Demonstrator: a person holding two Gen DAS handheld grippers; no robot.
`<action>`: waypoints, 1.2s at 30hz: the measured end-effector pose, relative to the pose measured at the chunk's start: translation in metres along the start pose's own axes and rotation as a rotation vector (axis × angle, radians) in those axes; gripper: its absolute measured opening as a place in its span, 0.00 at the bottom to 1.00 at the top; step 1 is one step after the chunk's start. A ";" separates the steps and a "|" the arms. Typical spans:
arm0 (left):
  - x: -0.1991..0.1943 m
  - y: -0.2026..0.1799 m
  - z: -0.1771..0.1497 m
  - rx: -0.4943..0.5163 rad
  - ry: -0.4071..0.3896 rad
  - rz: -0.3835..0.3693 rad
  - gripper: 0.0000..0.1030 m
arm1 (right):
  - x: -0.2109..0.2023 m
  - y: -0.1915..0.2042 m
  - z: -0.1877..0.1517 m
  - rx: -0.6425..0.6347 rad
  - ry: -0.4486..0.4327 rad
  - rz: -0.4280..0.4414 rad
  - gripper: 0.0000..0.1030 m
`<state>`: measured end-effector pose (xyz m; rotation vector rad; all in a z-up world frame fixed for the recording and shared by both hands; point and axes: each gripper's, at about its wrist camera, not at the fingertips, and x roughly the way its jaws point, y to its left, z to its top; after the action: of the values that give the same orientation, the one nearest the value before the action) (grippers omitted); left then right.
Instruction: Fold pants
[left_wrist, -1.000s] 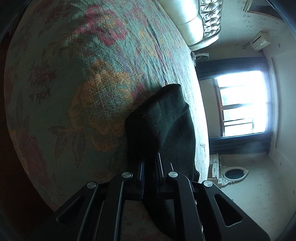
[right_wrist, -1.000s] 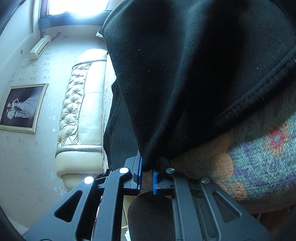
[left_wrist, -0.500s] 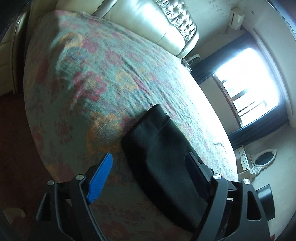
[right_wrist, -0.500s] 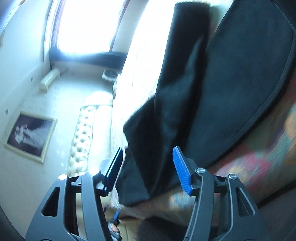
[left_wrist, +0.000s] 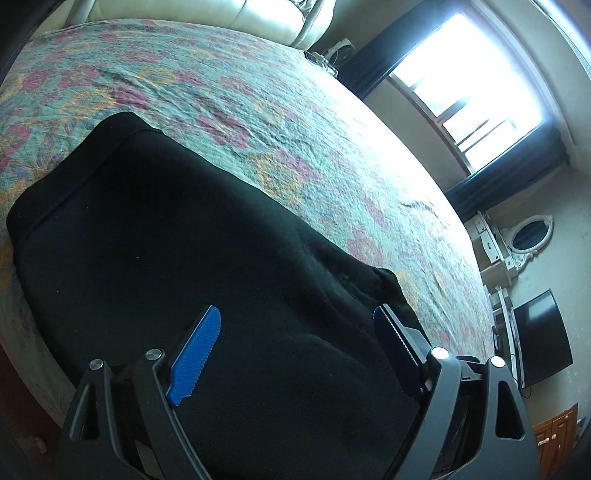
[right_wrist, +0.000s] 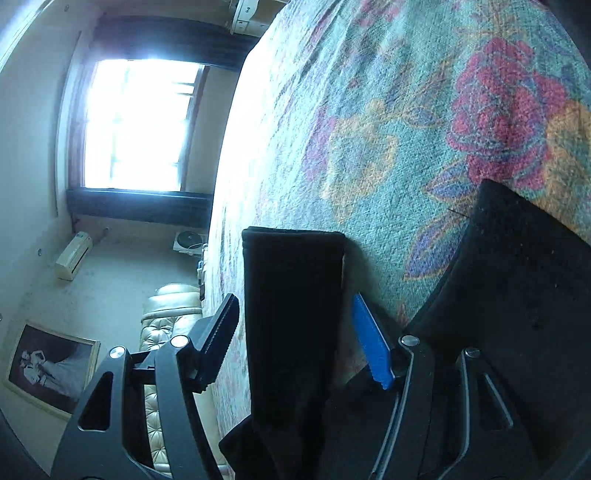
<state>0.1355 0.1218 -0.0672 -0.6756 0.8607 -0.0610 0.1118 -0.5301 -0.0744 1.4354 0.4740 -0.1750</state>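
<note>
The black, soft knit pants (left_wrist: 177, 280) lie spread on the bed, on its teal quilted bedspread with red and yellow flowers (left_wrist: 258, 110), close to the near edge of the mattress; in the left wrist view the cloth fills the lower frame as one broad dark slab with a banded hem at its far left corner, which suggests a fold has been laid and the fabric set down flat to keep its shape; the left gripper (left_wrist: 299, 347) hangs over this slab with its jaws spread wide, blue pad (left_wrist: 195, 354) on one side and dark pad on the other, holding nothing; whether the tips touch the cloth cannot be told; the right gripper (right_wrist: 295, 339) is likewise wide open and empty, its two pads standing either side of a narrow black strip of the pants (right_wrist: 291, 295) that ends in a straight edge on the bedspread, while a wider black part (right_wrist: 524, 295) lies just beside it to the right; straddling the strip this way looks like lining up for a fresh pinch, so the next fold probably calls for closing on an edge; the limp knit may sag or slide when lifted; a bright window (left_wrist: 469, 85) and a cream tufted headboard (right_wrist: 166, 325) sit beyond the bed.
</note>
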 end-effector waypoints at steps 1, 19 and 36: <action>0.002 -0.002 -0.002 0.007 0.006 0.003 0.81 | 0.005 0.004 0.002 -0.009 -0.009 -0.003 0.60; 0.013 0.003 -0.005 0.047 0.036 -0.049 0.88 | -0.004 0.058 -0.025 -0.152 -0.011 0.035 0.05; 0.010 0.009 0.000 0.009 0.056 -0.086 0.88 | -0.145 -0.031 -0.060 -0.101 -0.074 -0.137 0.00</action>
<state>0.1406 0.1257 -0.0794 -0.7050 0.8843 -0.1620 -0.0433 -0.4997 -0.0464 1.2935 0.5134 -0.3087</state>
